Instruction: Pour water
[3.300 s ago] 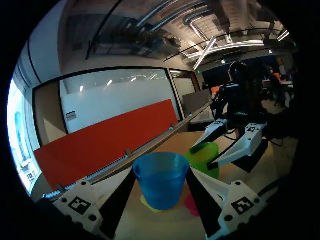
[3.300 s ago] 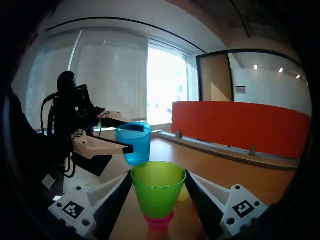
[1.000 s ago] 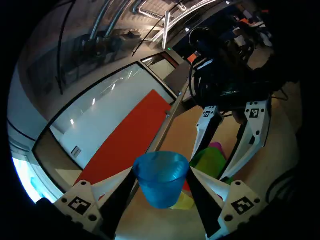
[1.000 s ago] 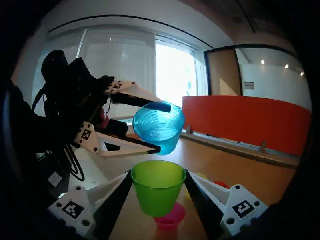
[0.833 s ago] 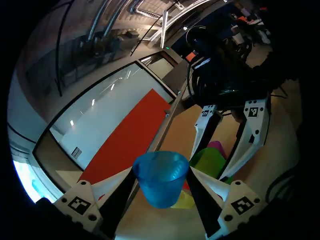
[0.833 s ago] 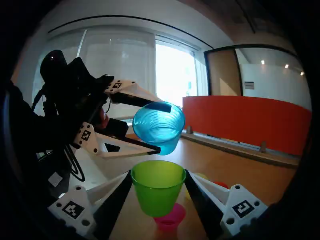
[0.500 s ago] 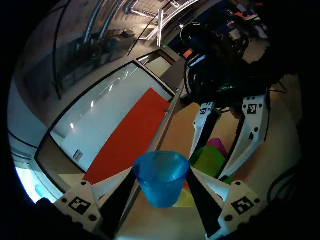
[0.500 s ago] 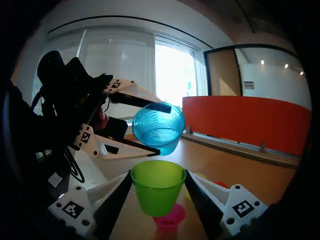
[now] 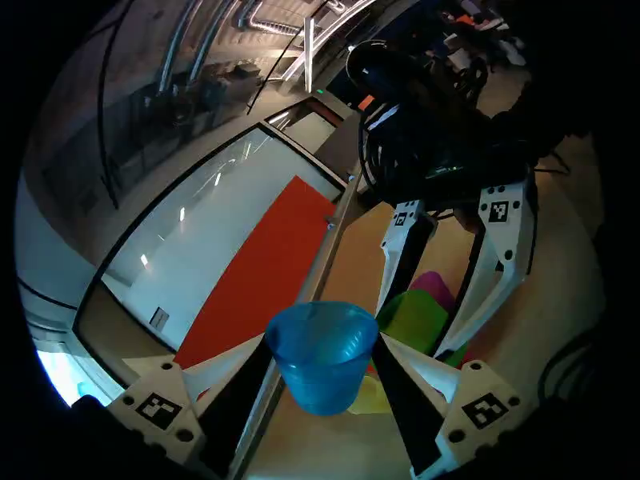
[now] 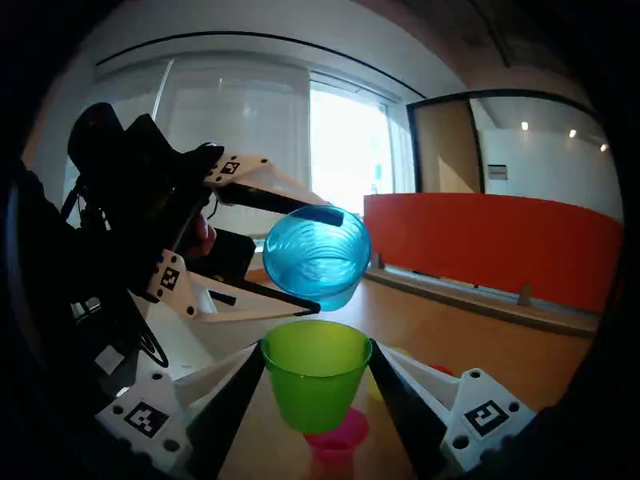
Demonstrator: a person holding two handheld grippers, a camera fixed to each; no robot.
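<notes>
My left gripper (image 9: 322, 370) is shut on a translucent blue cup (image 9: 322, 366). In the right gripper view the blue cup (image 10: 317, 256) is tipped steeply, its mouth turned toward the camera, just above the green cup (image 10: 316, 384). My right gripper (image 10: 316, 384) is shut on that green cup and holds it upright above the wooden table (image 10: 464, 340). The left gripper (image 10: 318, 260) comes in from the left there, with a hand behind it. In the left gripper view the green cup (image 9: 414, 318) sits between the right gripper's fingers (image 9: 468, 308).
A pink cup (image 10: 340, 448) and a yellow cup (image 10: 370, 388) stand on the table below the green cup. An orange panel (image 10: 496, 248) and a metal rail (image 10: 472, 300) run along the table's far edge. Bright windows (image 10: 352, 160) lie behind.
The left gripper has rolled further, tipping the blue cup more steeply over the green cup. The right gripper and green cup have stayed still.
</notes>
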